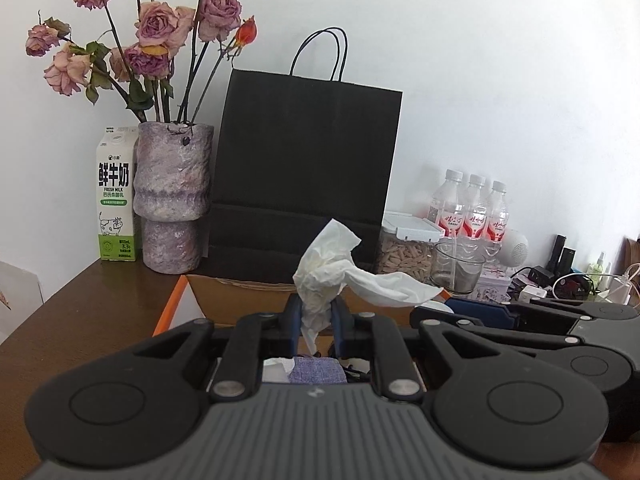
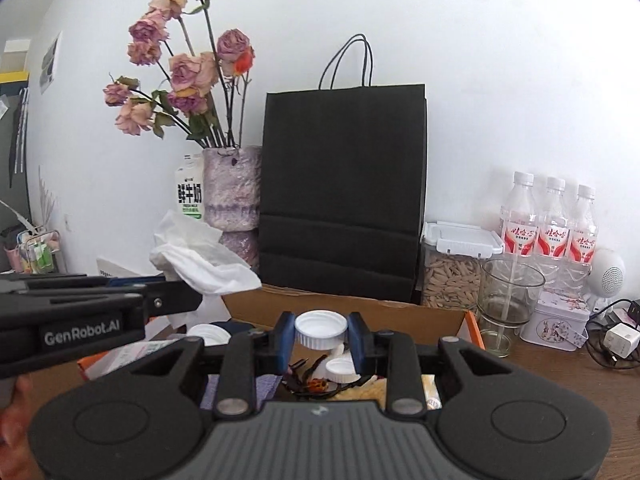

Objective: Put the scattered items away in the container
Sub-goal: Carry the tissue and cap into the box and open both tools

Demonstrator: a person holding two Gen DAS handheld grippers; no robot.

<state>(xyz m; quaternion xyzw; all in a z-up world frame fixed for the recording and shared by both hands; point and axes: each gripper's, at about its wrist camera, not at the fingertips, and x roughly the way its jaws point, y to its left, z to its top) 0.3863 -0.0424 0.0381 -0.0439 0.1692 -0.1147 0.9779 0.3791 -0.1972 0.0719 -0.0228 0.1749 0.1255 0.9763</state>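
Observation:
My left gripper (image 1: 316, 312) is shut on a crumpled white tissue (image 1: 340, 268) and holds it above the open cardboard box (image 1: 240, 296). The tissue also shows in the right wrist view (image 2: 200, 256), at the left. My right gripper (image 2: 320, 334) is shut on a white ribbed bottle cap (image 2: 320, 328) above the same box (image 2: 400, 312). Inside the box lie more white caps (image 2: 340, 368), a purple cloth (image 2: 268, 384) and dark bits. The right gripper shows in the left wrist view (image 1: 520, 320), at the right.
Behind the box stand a black paper bag (image 2: 344, 184), a vase of dried roses (image 1: 172, 196) and a milk carton (image 1: 116, 200). At the right are a seed jar (image 2: 452, 272), a glass (image 2: 508, 300), three water bottles (image 2: 552, 224), a tin and cables.

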